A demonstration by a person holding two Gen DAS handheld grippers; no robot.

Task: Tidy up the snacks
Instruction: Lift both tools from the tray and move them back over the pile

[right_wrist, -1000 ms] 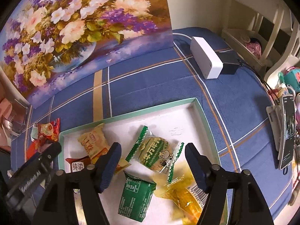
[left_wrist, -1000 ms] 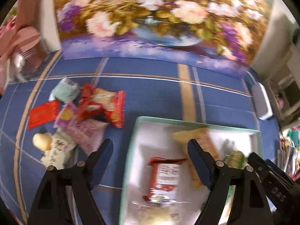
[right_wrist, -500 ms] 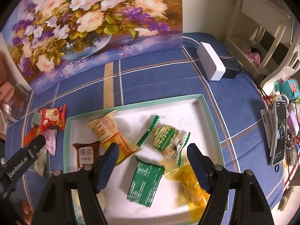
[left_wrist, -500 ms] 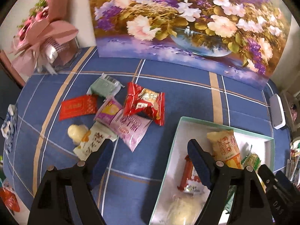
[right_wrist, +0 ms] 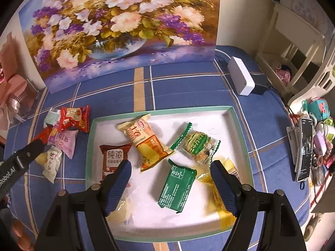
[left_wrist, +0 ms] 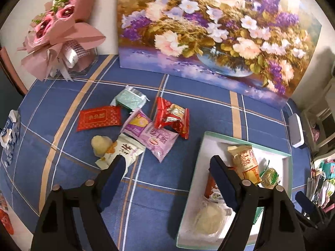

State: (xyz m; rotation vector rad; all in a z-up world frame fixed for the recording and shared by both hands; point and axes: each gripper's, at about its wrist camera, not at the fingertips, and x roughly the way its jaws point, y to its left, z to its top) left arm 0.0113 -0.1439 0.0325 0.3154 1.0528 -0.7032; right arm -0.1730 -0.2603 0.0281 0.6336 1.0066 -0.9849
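Observation:
A white tray with a mint-green rim [right_wrist: 240,129] lies on the blue checked cloth and holds several snacks. Among them are an orange packet [right_wrist: 146,142], a brown packet [right_wrist: 113,156], a green-and-white packet [right_wrist: 196,144] and a dark green packet [right_wrist: 178,186]. My right gripper [right_wrist: 170,165] hangs above the tray; its jaws are opening with nothing between them. Left of the tray [left_wrist: 204,146] lies a loose pile: a flat red packet [left_wrist: 99,118], a mint packet [left_wrist: 129,100], a red bag [left_wrist: 172,117], purple packets [left_wrist: 159,141] and a white packet [left_wrist: 123,152]. My left gripper [left_wrist: 167,163] hovers between pile and tray, its jaws opening and nothing in them.
A large flower painting [left_wrist: 209,31] stands along the back of the table. A pink bouquet [left_wrist: 58,31] sits at the back left. A white box [right_wrist: 240,79] with a black plug lies at the back right, and a phone [right_wrist: 303,150] and small clutter lie beyond the right edge.
Both grippers have risen and drawn back from the tray. The left view has swung left from the tray to the loose pile. The right jaws stand wider.

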